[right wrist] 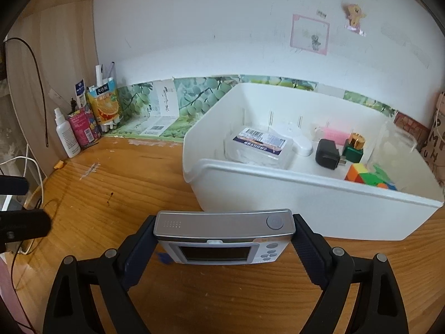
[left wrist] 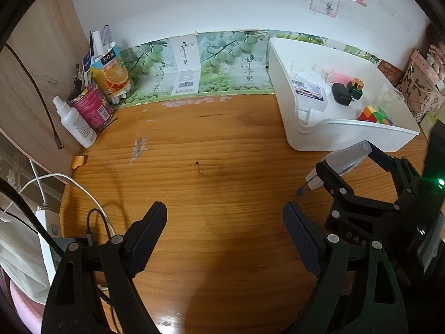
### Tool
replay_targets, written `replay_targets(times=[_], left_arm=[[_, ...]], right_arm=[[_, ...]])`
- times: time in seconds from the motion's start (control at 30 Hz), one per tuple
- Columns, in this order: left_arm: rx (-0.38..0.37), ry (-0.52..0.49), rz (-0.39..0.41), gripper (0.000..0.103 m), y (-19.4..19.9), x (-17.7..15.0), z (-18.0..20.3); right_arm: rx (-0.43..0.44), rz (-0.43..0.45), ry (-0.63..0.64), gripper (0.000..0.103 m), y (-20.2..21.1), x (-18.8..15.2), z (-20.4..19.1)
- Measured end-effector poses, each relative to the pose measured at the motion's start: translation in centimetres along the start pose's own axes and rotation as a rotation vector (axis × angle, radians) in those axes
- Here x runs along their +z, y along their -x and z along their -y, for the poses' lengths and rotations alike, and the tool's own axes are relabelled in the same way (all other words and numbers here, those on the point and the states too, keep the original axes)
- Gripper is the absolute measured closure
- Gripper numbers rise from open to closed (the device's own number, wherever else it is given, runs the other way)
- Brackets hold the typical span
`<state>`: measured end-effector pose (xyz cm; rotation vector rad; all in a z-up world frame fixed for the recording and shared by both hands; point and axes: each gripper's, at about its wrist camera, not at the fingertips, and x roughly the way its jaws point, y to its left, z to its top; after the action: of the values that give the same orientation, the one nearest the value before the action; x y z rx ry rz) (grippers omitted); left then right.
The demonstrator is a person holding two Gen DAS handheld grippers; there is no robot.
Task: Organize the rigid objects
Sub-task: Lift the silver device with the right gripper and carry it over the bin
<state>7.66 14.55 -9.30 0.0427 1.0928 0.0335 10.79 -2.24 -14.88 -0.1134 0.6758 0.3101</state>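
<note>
**Gadget gripped in front of the white bin**

From the left wrist camera, the left gripper (left wrist: 225, 220) hung over the bare wooden desk (left wrist: 194, 150) with its fingers spread wide and nothing between them. To its right, the right gripper (left wrist: 338, 164) held a silver gadget (left wrist: 347, 158) clear above the desk, just in front of the white bin (left wrist: 347, 136). Inside the bin lay a clear plastic box (left wrist: 308, 91), a black charger (left wrist: 343, 94), a small green bottle with a gold cap (left wrist: 356, 87) and a puzzle cube (left wrist: 375, 115). In the far left corner stood a white spray bottle (left wrist: 76, 123), a pink pen cup (left wrist: 91, 107) and an orange juice carton (left wrist: 112, 73).

From the right wrist camera, the right gripper (right wrist: 224, 239) was clamped on the gadget (right wrist: 222, 236), one pad pressing each short end. The gadget was a flat silver and white device with a small dark screen, a round button on its top edge and a cluster of buttons beside the screen. It sat between the fingers, near the front wall of the bin (right wrist: 306, 208), still outside it. The charger (right wrist: 328, 154), the green bottle (right wrist: 353, 147), the cube (right wrist: 367, 179) and the plastic box (right wrist: 258, 144) rested on the bin's floor.
</note>
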Motion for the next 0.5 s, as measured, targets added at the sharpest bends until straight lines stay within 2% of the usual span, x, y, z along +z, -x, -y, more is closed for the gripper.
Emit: replay_targets(times=[0.5], left_arm=[[-0.053,0.069,-0.022,0.015,0.3,-0.3,3.5]], right_arm=[[0.002,0.073,0.076,0.011,7.0,2.7,2.9]])
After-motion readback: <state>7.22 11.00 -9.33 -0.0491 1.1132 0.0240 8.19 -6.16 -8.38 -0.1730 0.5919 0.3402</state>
